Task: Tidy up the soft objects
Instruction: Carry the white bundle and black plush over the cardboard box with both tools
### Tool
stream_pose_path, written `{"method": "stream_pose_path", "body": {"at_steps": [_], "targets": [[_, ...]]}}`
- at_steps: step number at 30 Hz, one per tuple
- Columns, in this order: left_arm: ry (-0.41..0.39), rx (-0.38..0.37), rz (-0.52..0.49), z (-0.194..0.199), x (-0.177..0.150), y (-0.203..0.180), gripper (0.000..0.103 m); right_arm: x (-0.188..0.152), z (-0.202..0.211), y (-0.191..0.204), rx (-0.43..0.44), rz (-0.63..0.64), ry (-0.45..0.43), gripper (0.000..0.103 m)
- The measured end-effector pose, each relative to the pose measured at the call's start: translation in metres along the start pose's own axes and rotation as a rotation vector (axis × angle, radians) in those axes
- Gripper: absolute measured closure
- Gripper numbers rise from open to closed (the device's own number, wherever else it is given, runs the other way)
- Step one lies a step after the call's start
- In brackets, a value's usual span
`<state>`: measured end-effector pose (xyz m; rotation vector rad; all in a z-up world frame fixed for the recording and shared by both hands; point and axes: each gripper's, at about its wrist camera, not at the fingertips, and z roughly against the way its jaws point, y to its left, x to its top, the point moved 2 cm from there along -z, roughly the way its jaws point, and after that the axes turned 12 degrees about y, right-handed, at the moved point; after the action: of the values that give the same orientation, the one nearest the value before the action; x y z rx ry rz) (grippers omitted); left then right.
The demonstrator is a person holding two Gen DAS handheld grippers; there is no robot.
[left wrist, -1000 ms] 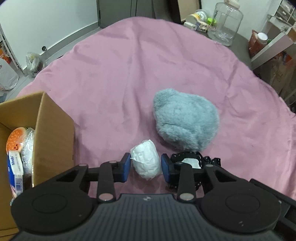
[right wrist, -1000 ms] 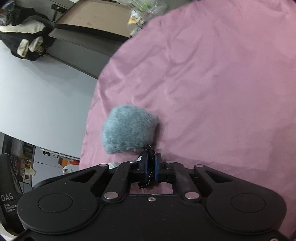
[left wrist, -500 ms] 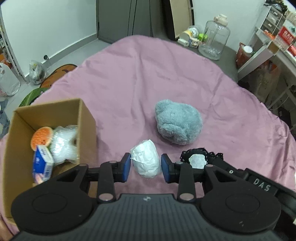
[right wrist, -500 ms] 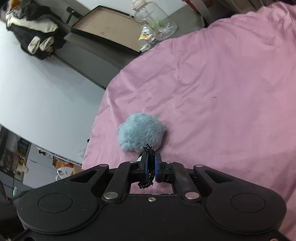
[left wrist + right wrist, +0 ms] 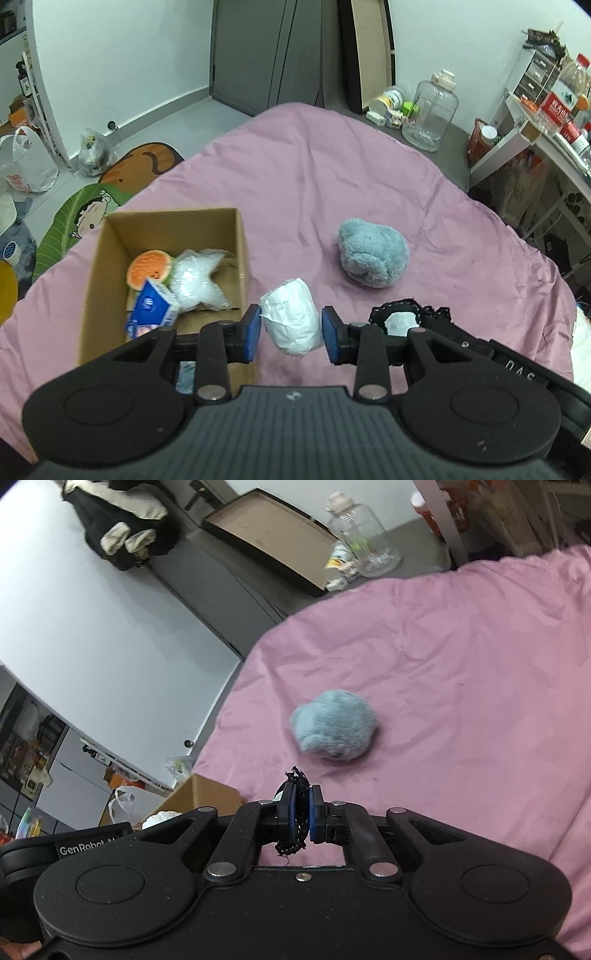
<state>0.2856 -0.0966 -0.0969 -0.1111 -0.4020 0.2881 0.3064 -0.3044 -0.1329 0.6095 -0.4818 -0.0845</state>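
Right, here is how I read it from my end.

Left gripper (image 5: 291, 329): my jaws are part open around the white wrapped bundle (image 5: 291, 322); the blue pads sit at its flanks. It appears carried above the pink bedspread (image 5: 295, 177), so I judge it gripped.

Right gripper (image 5: 300, 814): the jaws are pinched almost together on the black lace piece (image 5: 293, 814), which sticks out above and below the pads. In the left view the same black lace piece (image 5: 410, 314), with a white patch at its centre, sits just right of the bundle.

Key relation: the cardboard box (image 5: 236, 251) lies left and slightly ahead of the bundle, its near right wall just beside my left pad. The left gripper is the nearer one, so I judge a short leftward carry is needed. The bundle's long axis runs roughly along the fingers.

Box contents: a watermelon-slice toy (image 5: 149, 268), a white star-shaped plush (image 5: 195, 280) and a blue-and-white tissue pack (image 5: 153, 308), clustered toward the near left; the far half is bare.

Left on the bed: the grey-blue furry ball (image 5: 373, 257), ahead and right, well apart from the box.

Risk: clipping the box wall.
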Motion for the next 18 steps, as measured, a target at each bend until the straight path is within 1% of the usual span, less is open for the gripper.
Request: {"method": "stream_pose_path", "body": {"at_steps": [10,18], "targets": [[-0.042,-0.009,0.034,0.037,-0.01,0.039,0.069,-0.014,0.018,0.039,-0.013,0.071,-0.022,0.096],[-0.05,-0.014,0.045,0.052,-0.016,0.064,0.069,-0.026,0.026,0.072,-0.04,0.154,-0.016,0.096]]}}
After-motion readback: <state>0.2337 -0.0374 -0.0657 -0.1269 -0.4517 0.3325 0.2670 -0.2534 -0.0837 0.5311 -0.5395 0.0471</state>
